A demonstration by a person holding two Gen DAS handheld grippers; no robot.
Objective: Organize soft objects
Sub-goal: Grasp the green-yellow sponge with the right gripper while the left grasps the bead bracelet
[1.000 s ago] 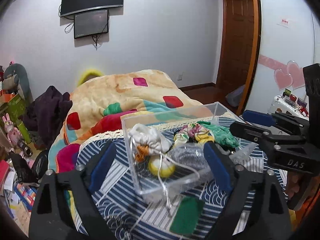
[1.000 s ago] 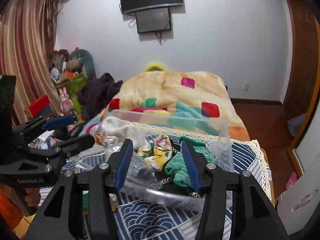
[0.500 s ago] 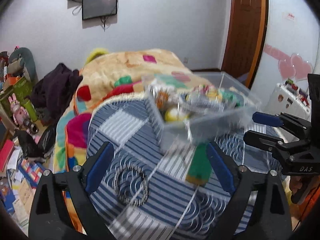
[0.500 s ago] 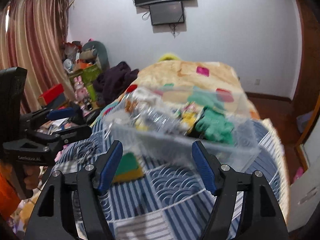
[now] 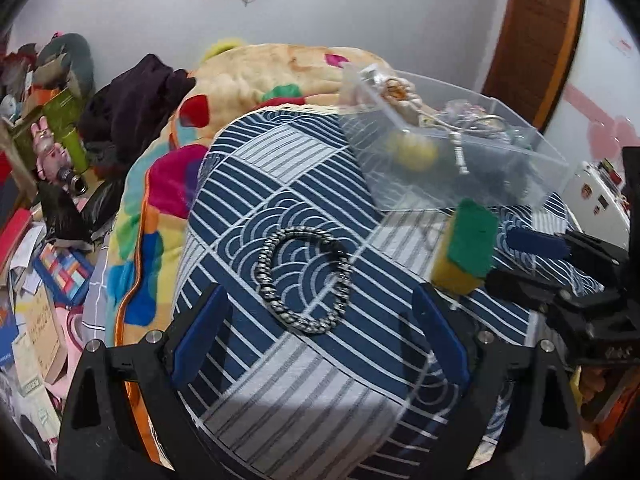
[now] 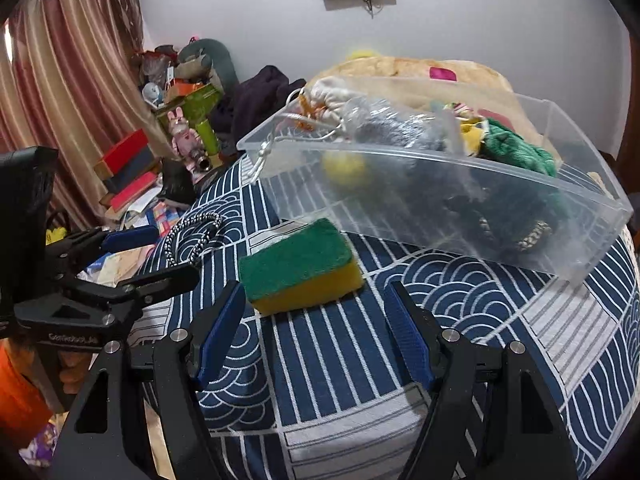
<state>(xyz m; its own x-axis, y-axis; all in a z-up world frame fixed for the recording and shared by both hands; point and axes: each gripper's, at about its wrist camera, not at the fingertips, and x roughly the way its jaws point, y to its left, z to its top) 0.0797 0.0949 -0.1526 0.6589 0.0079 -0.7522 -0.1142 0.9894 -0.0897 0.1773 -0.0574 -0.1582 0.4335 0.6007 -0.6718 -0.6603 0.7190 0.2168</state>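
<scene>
Across the near ground spreads a blue-and-white patterned cloth [image 6: 460, 320], with a bright patchwork blanket [image 5: 256, 76] heaped on its far side. On the far right part of the cloth sits a clear plastic bin [image 6: 460, 216], holding a white drawstring pouch [image 6: 332, 94], a green knitted piece [image 6: 516, 148], a yellow ball [image 6: 344, 164] and a grey bundle in clear wrap [image 6: 400, 128]. Near the bin's front wall lies a green-topped yellow sponge [image 6: 298, 266], just beyond the right gripper [image 6: 316, 328], whose jaws stand wide apart and empty. Left of the sponge lies a black-and-white braided cord loop [image 5: 306, 276], flat on the cloth just beyond the left gripper [image 5: 320, 332], whose blue-padded jaws are likewise spread wide, holding nothing. Each gripper shows at the edge of the other's view, hovering low over the cloth.
</scene>
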